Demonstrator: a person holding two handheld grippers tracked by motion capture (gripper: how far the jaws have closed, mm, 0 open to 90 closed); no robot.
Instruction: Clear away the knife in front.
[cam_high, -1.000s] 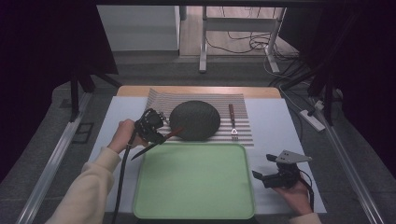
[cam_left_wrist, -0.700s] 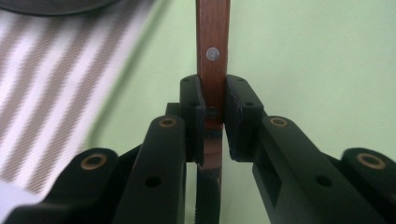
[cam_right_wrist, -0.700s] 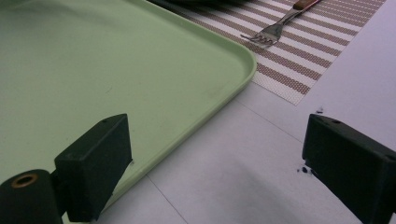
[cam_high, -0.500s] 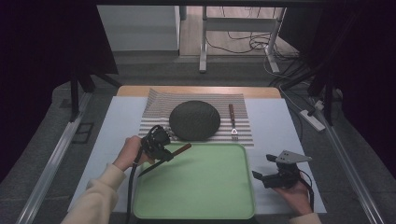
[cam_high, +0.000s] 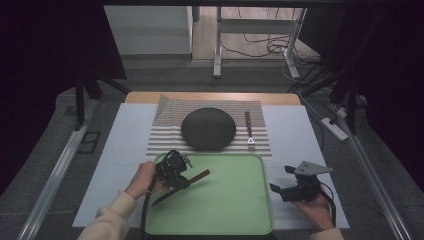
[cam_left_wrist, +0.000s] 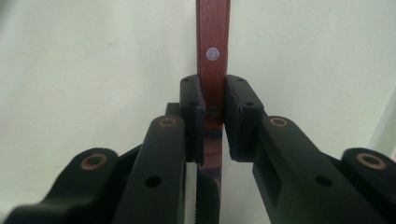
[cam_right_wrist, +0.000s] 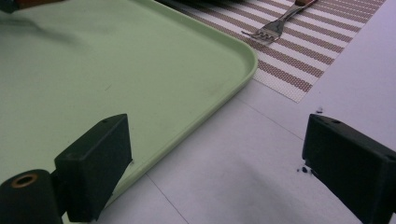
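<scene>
Left hand-held gripper (cam_high: 187, 176) clenched on knife (cam_high: 181, 188) handle, over tray's (cam_high: 235, 210) left edge; right hand-held gripper (cam_high: 276, 190) released.

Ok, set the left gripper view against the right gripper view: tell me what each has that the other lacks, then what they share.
Left gripper view alone: its jaws closed on a knife with a riveted wooden handle, the blade running down between them. Right gripper view alone: jaws wide apart with nothing between, a fork lying on the striped placemat, and the white table cover. Shared: the green tray, which sits behind the knife in the left gripper view.
</scene>
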